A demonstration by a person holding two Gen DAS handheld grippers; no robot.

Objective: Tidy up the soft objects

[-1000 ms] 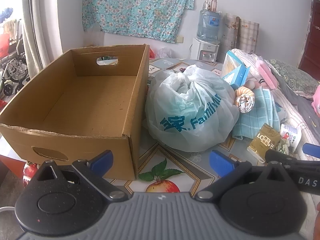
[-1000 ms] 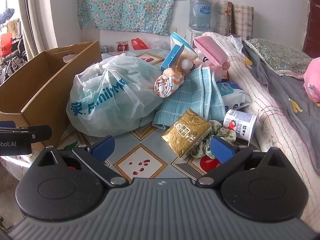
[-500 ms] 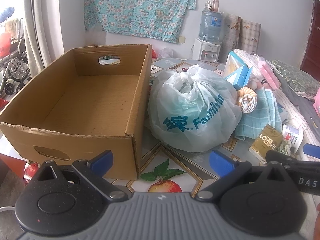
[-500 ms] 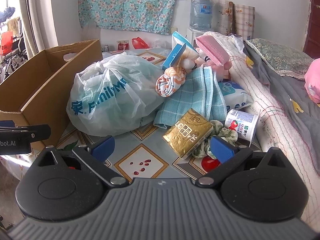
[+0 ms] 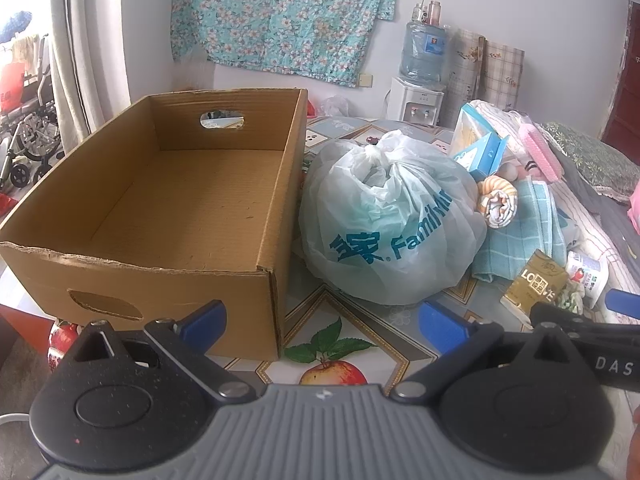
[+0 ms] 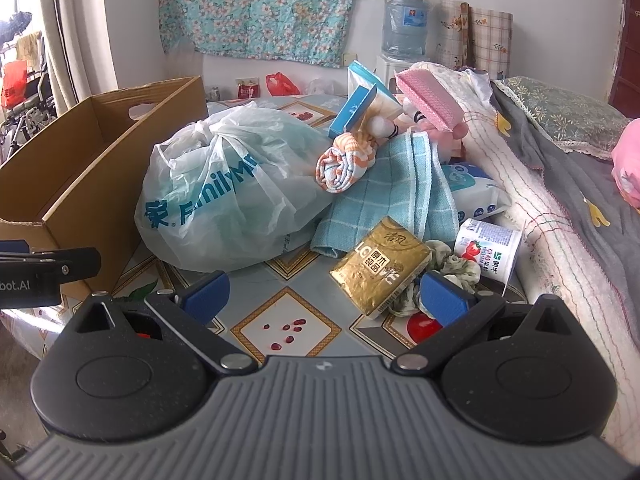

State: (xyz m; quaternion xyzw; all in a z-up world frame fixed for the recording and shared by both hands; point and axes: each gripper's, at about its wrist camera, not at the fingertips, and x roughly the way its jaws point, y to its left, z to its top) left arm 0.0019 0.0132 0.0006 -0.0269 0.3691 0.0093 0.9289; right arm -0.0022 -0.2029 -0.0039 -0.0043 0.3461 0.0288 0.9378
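An empty brown cardboard box (image 5: 168, 200) (image 6: 80, 160) stands at the left of the table. Beside it lies a knotted pale plastic bag (image 5: 384, 224) (image 6: 236, 196) with blue lettering. A rolled orange-striped cloth (image 5: 498, 200) (image 6: 344, 160) rests on a folded teal checked towel (image 5: 520, 232) (image 6: 396, 188). In front of the towel lie a gold tissue pack (image 6: 380, 266) (image 5: 536, 282), a green scrunchie (image 6: 452, 270) and a yogurt cup (image 6: 490, 248). My left gripper (image 5: 322, 322) and right gripper (image 6: 324, 292) both hover open and empty over the table's near edge.
Blue tissue boxes (image 6: 360, 104) and a pink sponge-like pad (image 6: 426, 96) with a plush toy are piled at the back. A bed with a grey quilt (image 6: 560, 168) borders the table on the right. A water dispenser (image 5: 420, 72) stands by the far wall.
Both grippers have drifted slightly; the box and bag sit a little further right in the left wrist view. Nothing was taken hold of or moved.
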